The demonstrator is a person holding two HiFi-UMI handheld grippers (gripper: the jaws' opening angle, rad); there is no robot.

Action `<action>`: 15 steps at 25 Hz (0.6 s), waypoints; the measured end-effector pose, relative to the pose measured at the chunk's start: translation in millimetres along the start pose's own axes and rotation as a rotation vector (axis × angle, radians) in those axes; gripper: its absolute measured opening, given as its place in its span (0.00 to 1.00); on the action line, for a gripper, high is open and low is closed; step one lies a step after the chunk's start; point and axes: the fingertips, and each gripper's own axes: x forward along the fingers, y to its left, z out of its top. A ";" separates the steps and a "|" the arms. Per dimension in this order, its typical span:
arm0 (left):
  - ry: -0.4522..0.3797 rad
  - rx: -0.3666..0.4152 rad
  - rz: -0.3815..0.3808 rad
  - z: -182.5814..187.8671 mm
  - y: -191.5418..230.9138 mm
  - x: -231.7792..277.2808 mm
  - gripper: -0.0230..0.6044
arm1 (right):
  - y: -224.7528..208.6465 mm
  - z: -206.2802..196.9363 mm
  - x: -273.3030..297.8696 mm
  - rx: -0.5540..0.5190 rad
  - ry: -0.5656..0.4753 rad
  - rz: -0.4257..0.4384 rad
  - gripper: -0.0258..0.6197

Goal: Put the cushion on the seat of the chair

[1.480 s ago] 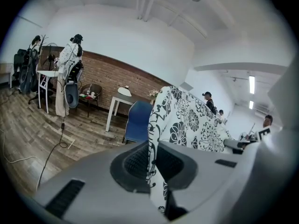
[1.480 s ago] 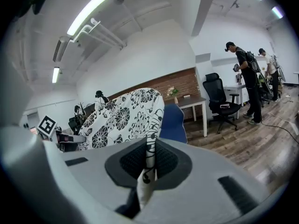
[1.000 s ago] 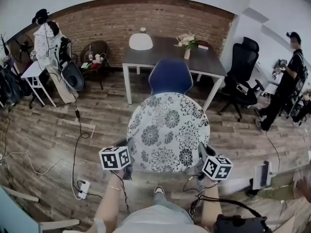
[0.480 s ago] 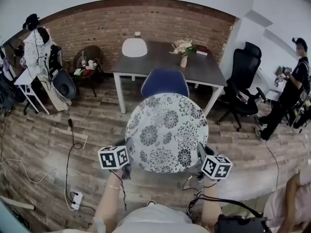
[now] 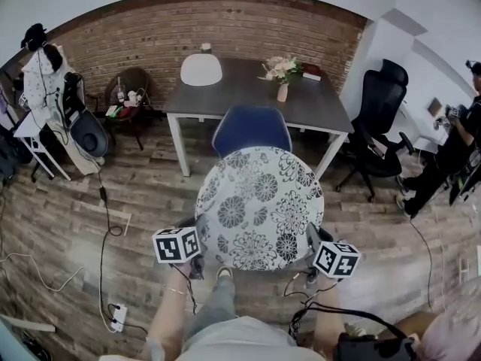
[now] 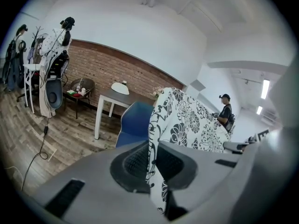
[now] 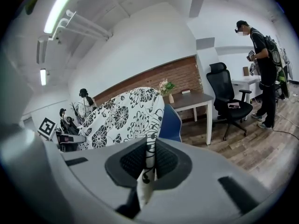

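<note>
1. The left claw (image 6: pixel 152 164) is clamped on the left edge of the floral cushion (image 5: pixel 259 207)
2. The right claw (image 7: pixel 149 161) is clamped on the opposite edge
3. In the head view the cushion is at frame centre, held between both claws
4. The blue chair (image 5: pixel 252 130) stands directly above it in frame, against the dark tabletop (image 5: pixel 248 89); the cushion overlaps the chair's lower part

An office — brick wall (image 5: pixel 225 28), desk (image 5: pixel 248 89), swivel chair (image 5: pixel 379 119).

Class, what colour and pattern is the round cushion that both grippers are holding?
The cushion is white with a black floral print, clearest in the head view.
</note>
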 end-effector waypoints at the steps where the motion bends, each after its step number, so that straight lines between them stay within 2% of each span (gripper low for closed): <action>1: -0.001 -0.001 -0.002 4.6 2.4 8.8 0.06 | -3.0 2.8 8.5 0.000 0.002 -0.003 0.06; 7: 0.010 -0.012 -0.017 41.6 18.0 65.4 0.06 | -14.3 34.5 63.5 0.016 0.002 -0.010 0.06; 15: 0.015 0.014 -0.027 117.8 48.3 137.6 0.06 | -24.5 85.9 148.0 0.040 -0.009 -0.029 0.06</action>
